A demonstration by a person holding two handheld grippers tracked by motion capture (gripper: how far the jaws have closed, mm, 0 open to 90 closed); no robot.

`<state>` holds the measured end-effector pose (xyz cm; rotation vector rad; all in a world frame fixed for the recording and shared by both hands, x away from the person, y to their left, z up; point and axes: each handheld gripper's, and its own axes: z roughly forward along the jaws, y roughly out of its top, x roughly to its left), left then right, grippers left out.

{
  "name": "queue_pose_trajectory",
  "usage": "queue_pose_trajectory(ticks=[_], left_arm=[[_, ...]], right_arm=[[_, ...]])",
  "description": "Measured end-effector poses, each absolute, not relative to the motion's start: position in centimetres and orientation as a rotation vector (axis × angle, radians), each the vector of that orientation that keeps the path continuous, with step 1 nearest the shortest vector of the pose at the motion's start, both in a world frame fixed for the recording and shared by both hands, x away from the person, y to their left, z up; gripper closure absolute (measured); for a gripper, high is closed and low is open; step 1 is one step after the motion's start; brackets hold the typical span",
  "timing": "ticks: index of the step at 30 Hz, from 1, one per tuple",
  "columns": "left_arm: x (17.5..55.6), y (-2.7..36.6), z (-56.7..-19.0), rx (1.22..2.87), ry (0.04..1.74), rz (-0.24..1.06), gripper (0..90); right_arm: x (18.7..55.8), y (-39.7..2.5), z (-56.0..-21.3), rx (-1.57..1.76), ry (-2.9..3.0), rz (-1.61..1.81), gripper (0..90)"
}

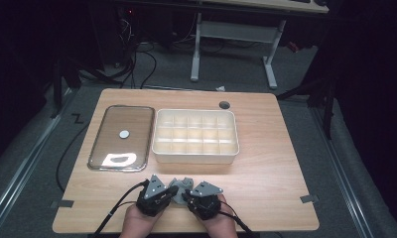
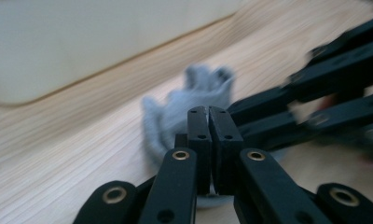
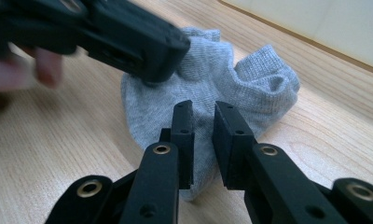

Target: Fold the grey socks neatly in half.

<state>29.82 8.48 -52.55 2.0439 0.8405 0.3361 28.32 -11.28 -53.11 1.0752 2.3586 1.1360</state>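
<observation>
A crumpled grey sock (image 1: pixel 182 184) lies on the wooden table (image 1: pixel 266 163) near its front edge, between my two grippers. My left gripper (image 1: pixel 172 192) comes at it from the left. In the left gripper view its jaws (image 2: pixel 208 116) are pressed together, with the sock (image 2: pixel 194 95) just beyond and under their tips. I see no fabric between them. My right gripper (image 3: pixel 203 112) hovers over the sock (image 3: pixel 250 88) with its jaws a narrow gap apart. The left gripper (image 3: pixel 149 65) touches the sock's far left part there.
A white box (image 1: pixel 195 157) with several compartments stands just behind the sock. A shallow metal tray (image 1: pixel 98 148) holding a small round disc (image 1: pixel 124 133) lies at the left. The table's front edge runs just behind my hands.
</observation>
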Motion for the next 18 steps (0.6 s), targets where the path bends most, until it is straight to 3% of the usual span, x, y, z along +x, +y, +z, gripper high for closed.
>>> queue_pose_trajectory(ticks=[7,8,12,18], left_arm=[[29.6,8.3,-53.3,2.072,0.834,0.384,90.0],[29.5,8.2,-53.3,2.075,0.834,0.396,90.0],[29.4,8.2,-53.3,2.08,0.838,0.401,90.0],[28.7,8.2,-53.2,2.094,0.83,0.44,90.0]], right_arm=[[28.0,-11.4,-52.7,1.125,2.334,1.154,74.1],[27.7,-11.4,-52.5,1.15,2.3,1.173,67.5],[27.7,-12.0,-52.3,1.244,2.253,1.187,57.5],[28.5,-12.2,-53.3,1.335,2.296,1.176,52.1]])
